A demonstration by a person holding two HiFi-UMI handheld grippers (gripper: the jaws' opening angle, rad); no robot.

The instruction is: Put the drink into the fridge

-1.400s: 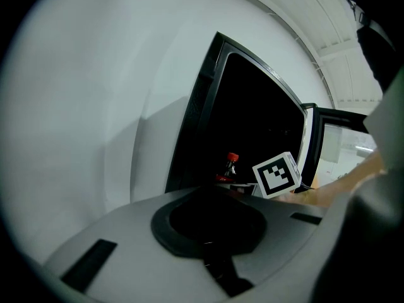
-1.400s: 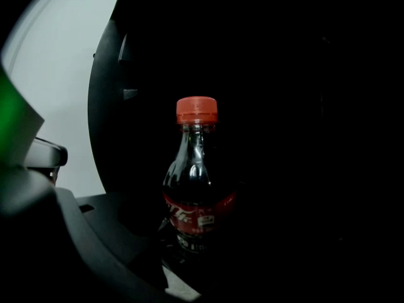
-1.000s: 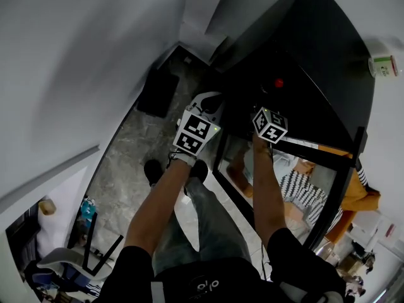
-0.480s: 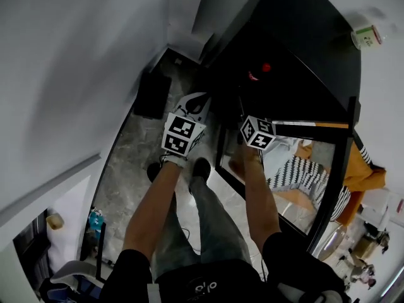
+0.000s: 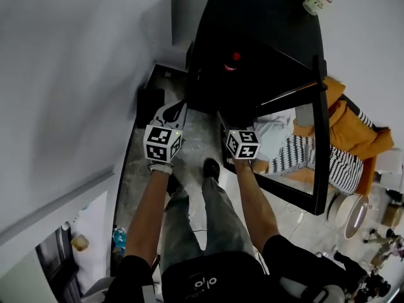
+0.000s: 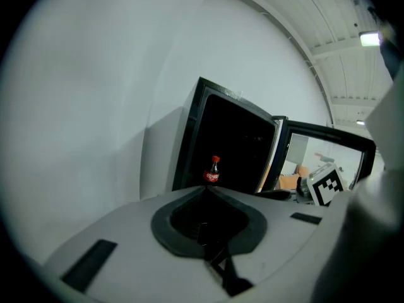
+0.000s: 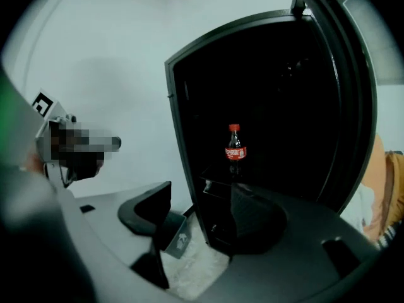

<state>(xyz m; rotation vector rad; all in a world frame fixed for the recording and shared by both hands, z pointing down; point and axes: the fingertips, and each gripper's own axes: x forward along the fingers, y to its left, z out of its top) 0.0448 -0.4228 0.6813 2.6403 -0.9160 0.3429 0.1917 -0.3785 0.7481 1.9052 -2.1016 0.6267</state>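
Holding nothing: L tongs (image 6: 203, 191) pressed together, R tongs (image 7: 202, 197) spread apart.

The fridge's (image 7: 271, 106) inside is too dark to show shelves or walls. In the right gripper view, the bottle's (image 7: 235, 149) lower part merges into that darkness. In the left gripper view, the left tongs (image 6: 205, 191) cover its foot. Its label is too small to read. In the head view, the marker cubes (image 5: 163, 142) hide both tongs' jaws.
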